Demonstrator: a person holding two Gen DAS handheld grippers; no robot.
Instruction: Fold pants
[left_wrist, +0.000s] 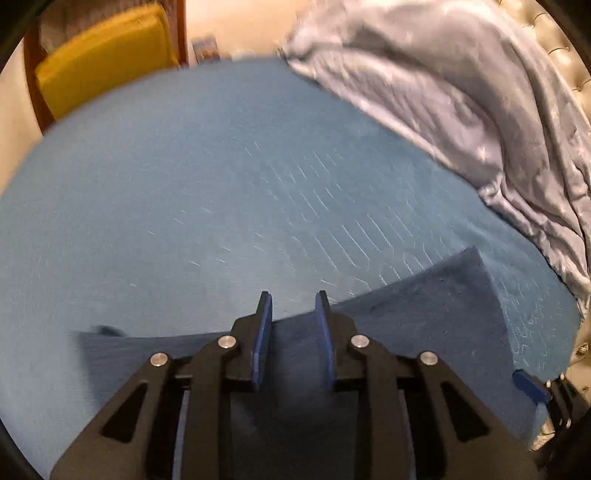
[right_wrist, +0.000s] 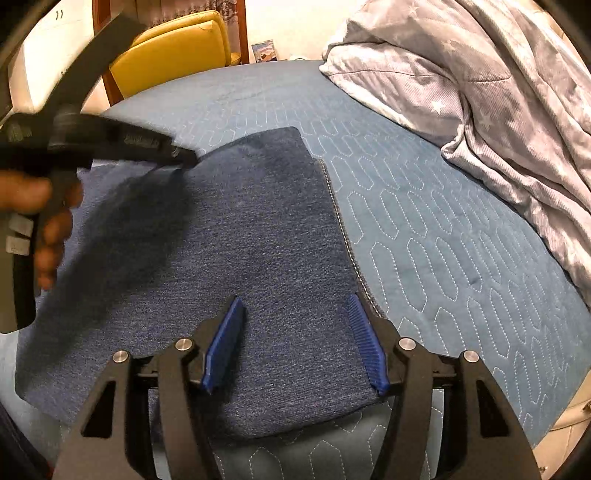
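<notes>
Fingers first: my right gripper (right_wrist: 295, 343) stands about half open, both blue pads (right_wrist: 224, 343) resting apart on the pants (right_wrist: 236, 236) with nothing pinched between them. My left gripper (left_wrist: 293, 334) has a narrow gap between its jaws, nothing clamped that I can see; its tips hang over the far edge of the cloth.

Big to small. Blue quilted bed cover (right_wrist: 443, 240) fills both views. A rumpled grey blanket (right_wrist: 498, 92) with pale stars is heaped on the right, well apart from the pants. A yellow chair (right_wrist: 173, 55) sits beyond the bed. The pants lie flat in the middle of the cover, dark blue denim-like weave, already doubled into a neat panel by the look of it, with a stitched seam edge (right_wrist: 341, 229) on the right side.

Handling, my guess: soft, limp, medium weight, not slippery, nothing fragile. The fabric will drape and sag, so I'd pinch at corners or along the seam edge, both layers together, and lift evenly.

Writing: none readable. A small printed box (right_wrist: 264, 51) by the chair is too blurred to read.
</notes>
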